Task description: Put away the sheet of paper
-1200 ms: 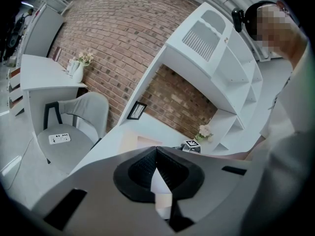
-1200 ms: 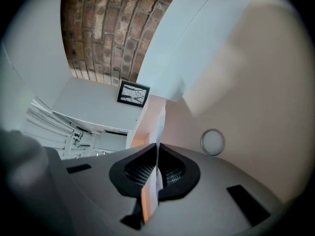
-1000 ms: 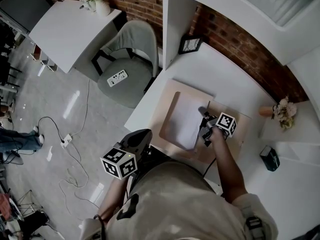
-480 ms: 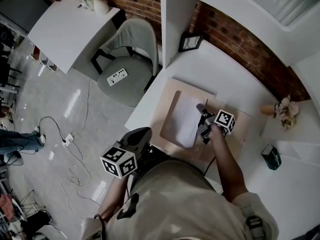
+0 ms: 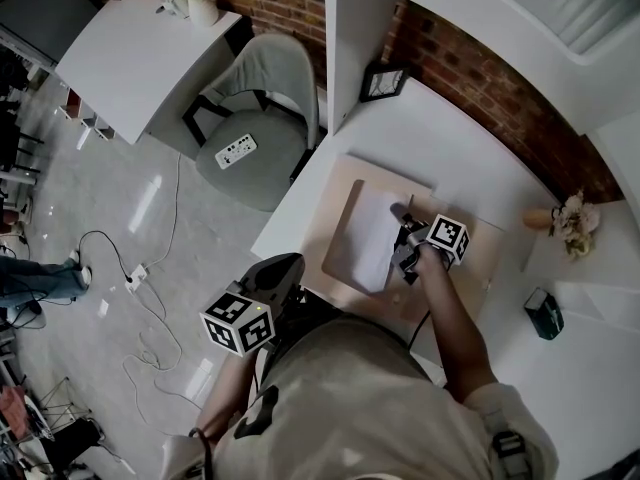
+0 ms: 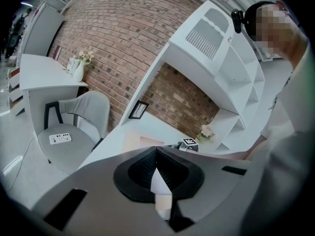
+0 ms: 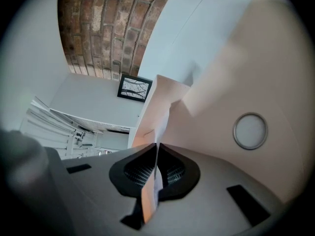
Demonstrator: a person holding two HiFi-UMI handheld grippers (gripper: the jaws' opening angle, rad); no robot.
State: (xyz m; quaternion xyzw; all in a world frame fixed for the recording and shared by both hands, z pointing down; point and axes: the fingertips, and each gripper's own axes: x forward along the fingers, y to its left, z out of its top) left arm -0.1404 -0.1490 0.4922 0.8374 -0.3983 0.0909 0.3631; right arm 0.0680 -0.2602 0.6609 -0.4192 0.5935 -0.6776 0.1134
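The white sheet of paper [image 5: 368, 238] lies on a rounded beige folder [image 5: 338, 246], which rests on a larger beige mat [image 5: 470, 268] on the white desk [image 5: 440, 153]. My right gripper [image 5: 403, 253] is at the sheet's right edge and shut on it. In the right gripper view the thin sheet [image 7: 165, 107] runs edge-on out of the closed right gripper [image 7: 157, 146] and rises bent. My left gripper [image 5: 288, 266] hangs off the desk's near-left corner, away from the paper. The left gripper [image 6: 156, 149] is shut with nothing in it.
A framed picture [image 5: 380, 85] leans at the desk's back under white shelves. Flowers [image 5: 572, 223] and a dark green object [image 5: 541, 315] sit on the right. A round ring [image 7: 250, 130] shows on the beige surface. A grey chair [image 5: 255, 118] stands left of the desk.
My right gripper has shifted slightly up and left with the sheet's edge, and the sheet looks narrower from above. The left gripper has stayed put.
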